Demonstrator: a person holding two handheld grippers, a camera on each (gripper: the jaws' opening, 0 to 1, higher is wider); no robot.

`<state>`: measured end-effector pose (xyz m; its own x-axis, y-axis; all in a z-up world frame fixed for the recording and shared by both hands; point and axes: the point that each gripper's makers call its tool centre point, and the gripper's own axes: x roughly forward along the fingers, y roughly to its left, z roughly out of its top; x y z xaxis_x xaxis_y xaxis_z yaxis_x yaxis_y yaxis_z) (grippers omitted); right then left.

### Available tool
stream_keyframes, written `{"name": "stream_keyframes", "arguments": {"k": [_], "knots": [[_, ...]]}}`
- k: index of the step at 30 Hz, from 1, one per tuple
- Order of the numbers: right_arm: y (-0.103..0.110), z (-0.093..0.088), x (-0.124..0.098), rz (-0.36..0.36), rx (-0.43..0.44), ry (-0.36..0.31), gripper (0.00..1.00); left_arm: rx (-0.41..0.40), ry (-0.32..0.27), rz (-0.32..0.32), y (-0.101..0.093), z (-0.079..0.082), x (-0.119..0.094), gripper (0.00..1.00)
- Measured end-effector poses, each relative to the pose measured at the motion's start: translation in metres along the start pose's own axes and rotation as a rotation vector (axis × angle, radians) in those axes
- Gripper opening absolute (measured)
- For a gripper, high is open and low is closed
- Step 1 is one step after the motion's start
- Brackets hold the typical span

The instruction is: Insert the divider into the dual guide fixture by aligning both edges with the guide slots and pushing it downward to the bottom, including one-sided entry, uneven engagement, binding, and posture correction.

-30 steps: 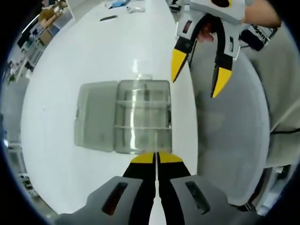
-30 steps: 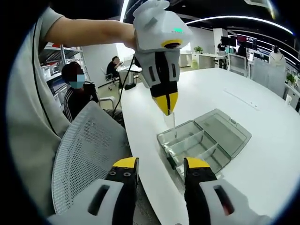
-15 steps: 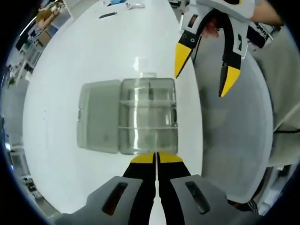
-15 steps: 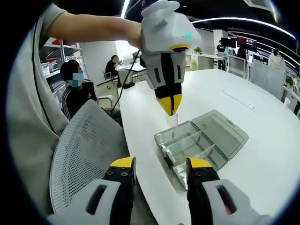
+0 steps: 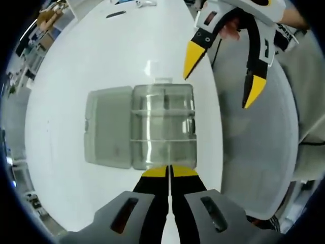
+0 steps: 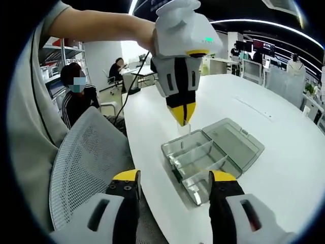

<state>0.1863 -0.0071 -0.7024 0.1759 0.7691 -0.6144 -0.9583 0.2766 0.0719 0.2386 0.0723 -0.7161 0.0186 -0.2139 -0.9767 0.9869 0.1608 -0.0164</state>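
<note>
Left gripper (image 6: 183, 118): in the right gripper view we're looking at it hanging tips-down over the box, jaws pinched together on a thin clear divider (image 6: 184, 129).
Divider: it sticks out just below the yellow tips and reaches toward the near end of the box; pretty see-through, so honestly we can't tell if its bottom edge is already in a slot.
Box (image 5: 163, 125): clear plastic organizer on the white table (image 5: 101, 56), right past the closed left tips in the left gripper view, with cross walls splitting it into compartments.
Lid (image 5: 105, 125): flipped open, lying flat on the table off to the left of the tips.
Right gripper (image 5: 223, 68): jaws spread wide with nothing between them, up and to the right of the left tips, over the table edge.
Right gripper's own view: its two yellow tips frame the near corner of the box.
Mesh chair (image 6: 81, 168): left of the right gripper's tips, beside the table.
Person (image 6: 76, 99): seated well behind the chair.
</note>
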Motion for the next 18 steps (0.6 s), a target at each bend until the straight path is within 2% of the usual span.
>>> {"name": "stream_keyframes", "arguments": {"k": [18], "knots": [[-0.0038,-0.0044,0.0002,-0.023,0.012,0.014,0.58,0.012,0.028,0.006,0.0032,0.0001,0.0037,0.0]]}}
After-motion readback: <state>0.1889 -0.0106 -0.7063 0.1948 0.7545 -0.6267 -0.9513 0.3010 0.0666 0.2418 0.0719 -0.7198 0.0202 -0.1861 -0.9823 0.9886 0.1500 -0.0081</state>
